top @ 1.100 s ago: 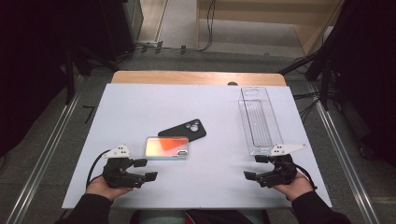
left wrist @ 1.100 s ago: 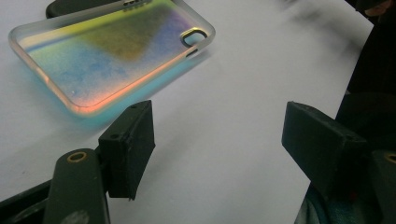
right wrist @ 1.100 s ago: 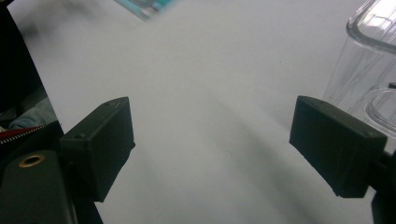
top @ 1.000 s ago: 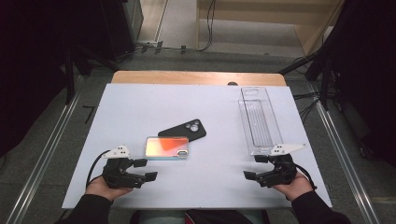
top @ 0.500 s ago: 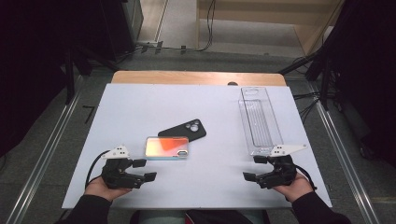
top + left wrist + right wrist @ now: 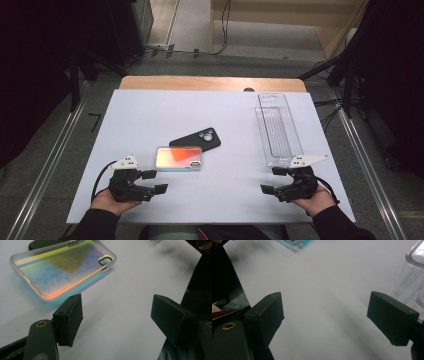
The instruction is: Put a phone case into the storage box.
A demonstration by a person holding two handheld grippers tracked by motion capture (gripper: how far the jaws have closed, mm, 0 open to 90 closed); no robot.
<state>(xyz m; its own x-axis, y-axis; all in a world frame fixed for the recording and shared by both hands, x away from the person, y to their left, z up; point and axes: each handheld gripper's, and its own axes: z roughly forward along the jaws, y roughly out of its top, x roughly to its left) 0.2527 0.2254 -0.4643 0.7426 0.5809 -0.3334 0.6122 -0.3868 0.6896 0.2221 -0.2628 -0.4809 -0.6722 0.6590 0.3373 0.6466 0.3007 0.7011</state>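
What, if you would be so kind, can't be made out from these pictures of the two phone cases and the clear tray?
- Black phone case: its near edge is hidden by the iridescent case in the high view; the left gripper view's top edge cuts it off.
- Clear tray: the right gripper view crops it at its right edge; any contents are unclear.
- The iridescent case is a blurred corner in the right gripper view.

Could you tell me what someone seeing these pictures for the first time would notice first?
Most likely the iridescent phone case, glowing orange and blue near the middle of the white table, with a black phone case touching its far edge. Next comes the long clear plastic tray on the right side. At the near edge the left gripper and right gripper rest open, holding nothing.
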